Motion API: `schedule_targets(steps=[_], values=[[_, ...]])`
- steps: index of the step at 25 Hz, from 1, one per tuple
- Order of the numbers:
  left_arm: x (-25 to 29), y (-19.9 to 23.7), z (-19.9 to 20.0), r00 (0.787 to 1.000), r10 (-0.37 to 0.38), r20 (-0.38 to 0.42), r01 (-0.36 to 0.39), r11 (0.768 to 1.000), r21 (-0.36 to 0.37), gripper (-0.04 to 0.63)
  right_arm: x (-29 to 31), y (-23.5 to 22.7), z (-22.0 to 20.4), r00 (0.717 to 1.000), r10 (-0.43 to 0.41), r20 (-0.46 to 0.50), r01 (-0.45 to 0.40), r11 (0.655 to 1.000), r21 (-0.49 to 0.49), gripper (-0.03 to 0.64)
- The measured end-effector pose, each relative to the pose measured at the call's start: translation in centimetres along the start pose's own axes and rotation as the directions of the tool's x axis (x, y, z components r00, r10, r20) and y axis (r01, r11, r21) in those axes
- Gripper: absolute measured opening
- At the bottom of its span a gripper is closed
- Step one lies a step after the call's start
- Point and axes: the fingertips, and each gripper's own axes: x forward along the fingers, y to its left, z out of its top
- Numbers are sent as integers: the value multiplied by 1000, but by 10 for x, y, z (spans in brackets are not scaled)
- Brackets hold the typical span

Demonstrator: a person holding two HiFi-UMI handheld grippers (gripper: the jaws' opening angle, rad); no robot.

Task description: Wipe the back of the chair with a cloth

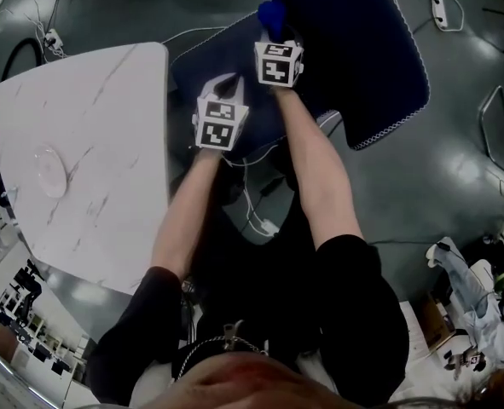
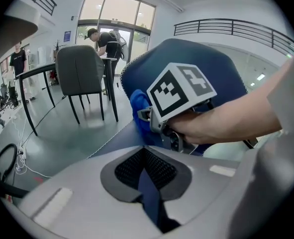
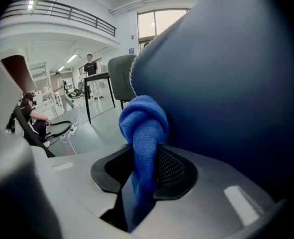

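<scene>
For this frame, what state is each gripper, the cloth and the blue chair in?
left gripper: shut, nothing between its jaws.
right gripper: shut on the cloth.
cloth: bunched up, its free end against the chair's back.
blue chair: upright, with the cloth at the edge of its back.

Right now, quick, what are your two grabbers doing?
The left gripper is shut, holding nothing.
The right gripper is shut on the blue cloth.
</scene>
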Motion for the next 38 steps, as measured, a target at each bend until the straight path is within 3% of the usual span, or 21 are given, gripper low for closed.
schedule_targets(steps=[6,10,26,31,38], values=[[6,0,8,1000,-3,14,3,1000,-16,9,10,-38,-10,993,-106,-57,112,988,108,114],[8,-3,8,1000,-10,11,10,1000,-10,9,6,-47,-16,989,-144,-41,148,981,123,114],[-1,-18,9,999,-33,2,33,999,-2,9,-41,-71,-71,964,-231,-130,254,945,204,114],[-8,-26,17,999,-47,2,47,999,6,9,-68,-87,-109,933,-283,-224,332,916,227,114],[-17,-32,23,998,-54,18,54,998,10,9,-105,-100,-136,897,-350,-271,409,890,202,115]])
